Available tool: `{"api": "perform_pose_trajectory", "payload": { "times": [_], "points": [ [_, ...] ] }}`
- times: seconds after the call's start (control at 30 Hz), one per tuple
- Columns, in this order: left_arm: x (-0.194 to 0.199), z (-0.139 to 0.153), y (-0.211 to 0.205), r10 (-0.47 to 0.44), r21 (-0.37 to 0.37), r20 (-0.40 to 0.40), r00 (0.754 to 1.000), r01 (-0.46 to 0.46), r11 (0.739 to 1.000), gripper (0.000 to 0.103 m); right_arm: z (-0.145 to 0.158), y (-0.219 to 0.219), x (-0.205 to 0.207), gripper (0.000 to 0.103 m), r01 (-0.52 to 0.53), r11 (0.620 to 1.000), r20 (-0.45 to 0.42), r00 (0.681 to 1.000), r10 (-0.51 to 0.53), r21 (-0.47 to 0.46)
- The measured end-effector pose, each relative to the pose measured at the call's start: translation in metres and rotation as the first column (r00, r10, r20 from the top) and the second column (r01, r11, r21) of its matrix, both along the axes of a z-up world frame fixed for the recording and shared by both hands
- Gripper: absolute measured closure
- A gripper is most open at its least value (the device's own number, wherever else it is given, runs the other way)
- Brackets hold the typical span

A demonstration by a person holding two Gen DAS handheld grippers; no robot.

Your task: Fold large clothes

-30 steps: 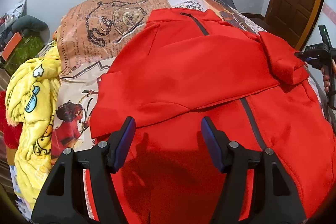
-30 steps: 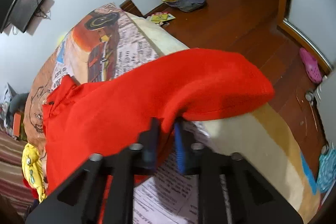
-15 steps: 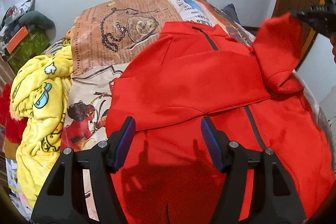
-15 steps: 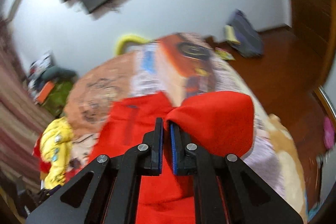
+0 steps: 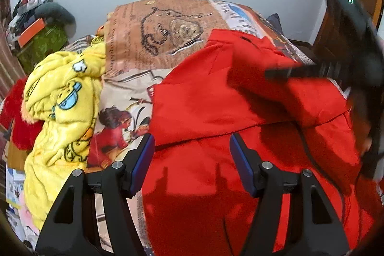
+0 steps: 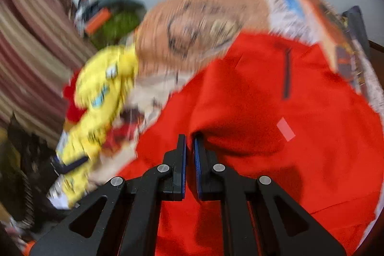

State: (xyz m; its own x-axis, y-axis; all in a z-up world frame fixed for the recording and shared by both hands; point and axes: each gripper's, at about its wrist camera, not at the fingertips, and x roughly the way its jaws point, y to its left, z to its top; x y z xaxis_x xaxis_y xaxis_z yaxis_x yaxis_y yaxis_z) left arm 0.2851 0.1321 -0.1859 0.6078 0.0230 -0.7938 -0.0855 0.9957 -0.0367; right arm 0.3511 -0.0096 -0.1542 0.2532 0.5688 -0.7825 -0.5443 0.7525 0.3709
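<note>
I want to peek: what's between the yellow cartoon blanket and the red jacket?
A strip of printed bedsheet separates the yellow cartoon blanket and red jacket, clearest in the left wrist view.

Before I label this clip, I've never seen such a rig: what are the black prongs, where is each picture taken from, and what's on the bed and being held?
The prongs are two handheld grippers, each with a fisheye camera looking along its fingers. One picture is from the left gripper, open and empty above the large red zip-up jacket. The other, blurred, is from the right gripper, shut on a fold of that jacket. The jacket lies on a bed with a newspaper-print cover, beside a yellow cartoon-print fleece blanket.
</note>
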Motion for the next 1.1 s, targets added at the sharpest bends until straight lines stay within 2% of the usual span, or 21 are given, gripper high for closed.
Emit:
{"api": "perform_pose_trajectory", "payload": {
  "times": [0.13,0.27,0.33,0.4,0.57,0.73,0.83,0.93,1.1],
  "points": [
    [-0.005,-0.006,0.009,0.019,-0.012,-0.018,1.000,-0.019,1.000,0.039,-0.037,0.019,-0.012,0.097,-0.046,0.998,-0.096,0.995,0.041,-0.049],
    [-0.005,-0.013,0.014,0.028,-0.028,-0.042,0.999,-0.030,0.999,0.039,-0.054,0.025,-0.015,0.092,-0.058,0.994,-0.186,0.982,0.040,-0.090],
    [-0.004,-0.015,0.013,0.027,-0.025,-0.049,0.998,-0.028,0.999,0.039,-0.055,0.022,-0.015,0.078,-0.074,0.995,-0.253,0.966,0.053,-0.074],
    [-0.003,-0.016,0.011,0.021,-0.018,-0.055,0.998,-0.022,1.000,0.039,-0.048,0.014,-0.014,0.056,-0.087,0.995,-0.286,0.956,0.072,-0.039],
    [0.003,-0.013,-0.001,-0.010,0.004,-0.054,0.998,0.010,1.000,0.039,-0.018,-0.019,-0.019,0.049,-0.097,0.994,-0.180,0.980,0.088,-0.042],
    [0.017,-0.009,-0.028,-0.077,0.052,-0.052,0.996,0.080,0.996,0.039,0.010,-0.073,-0.013,0.044,0.013,0.996,-0.024,1.000,-0.015,-0.091],
    [0.028,-0.011,-0.044,-0.114,0.081,-0.059,0.992,0.119,0.990,0.039,0.023,-0.110,-0.008,0.043,0.103,0.982,0.093,0.992,-0.089,-0.156],
    [0.047,-0.017,-0.056,-0.142,0.069,-0.083,0.986,0.148,0.987,0.039,0.026,-0.144,-0.002,0.039,0.186,0.960,0.166,0.974,-0.153,-0.211],
    [0.091,-0.029,-0.068,-0.161,0.040,-0.126,0.979,0.167,0.985,0.039,0.015,-0.192,0.005,0.035,0.289,0.914,0.212,0.949,-0.234,-0.284]
  ]
}}
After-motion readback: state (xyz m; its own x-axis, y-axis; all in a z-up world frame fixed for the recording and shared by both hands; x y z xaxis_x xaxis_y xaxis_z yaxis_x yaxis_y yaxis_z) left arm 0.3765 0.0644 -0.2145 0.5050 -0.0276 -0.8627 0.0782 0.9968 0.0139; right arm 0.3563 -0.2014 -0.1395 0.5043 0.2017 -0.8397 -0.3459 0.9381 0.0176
